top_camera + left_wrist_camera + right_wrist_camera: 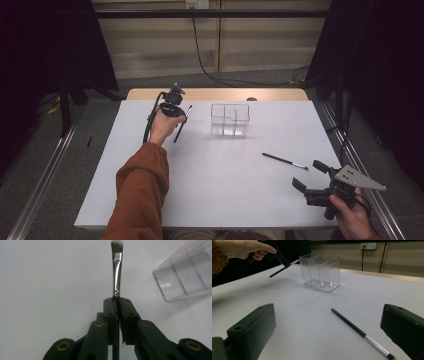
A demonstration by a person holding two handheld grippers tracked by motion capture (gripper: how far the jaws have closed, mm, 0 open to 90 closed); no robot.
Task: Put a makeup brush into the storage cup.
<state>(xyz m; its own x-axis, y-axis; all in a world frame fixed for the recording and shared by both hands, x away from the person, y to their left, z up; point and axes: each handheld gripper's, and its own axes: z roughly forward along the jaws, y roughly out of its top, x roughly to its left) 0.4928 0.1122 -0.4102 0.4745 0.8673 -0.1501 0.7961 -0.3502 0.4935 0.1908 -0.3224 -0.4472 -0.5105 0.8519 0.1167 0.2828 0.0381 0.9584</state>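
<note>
Brush [117, 270] pinched in left hand-held gripper [117, 301], raised left of clear organizer [230, 120], likely for insertion. Right hand-held gripper [306, 177] spread, beside second brush [285, 160], well right of organizer.

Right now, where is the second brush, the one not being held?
In the high view the loose brush lies flat on the table, right of centre, between the clear organizer and the right tool.

No readable text, label, brand or number appears on anything.

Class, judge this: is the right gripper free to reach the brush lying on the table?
Probably yes. The right gripper is open, and the lying brush sits just ahead on bare table, nothing between them.
</note>
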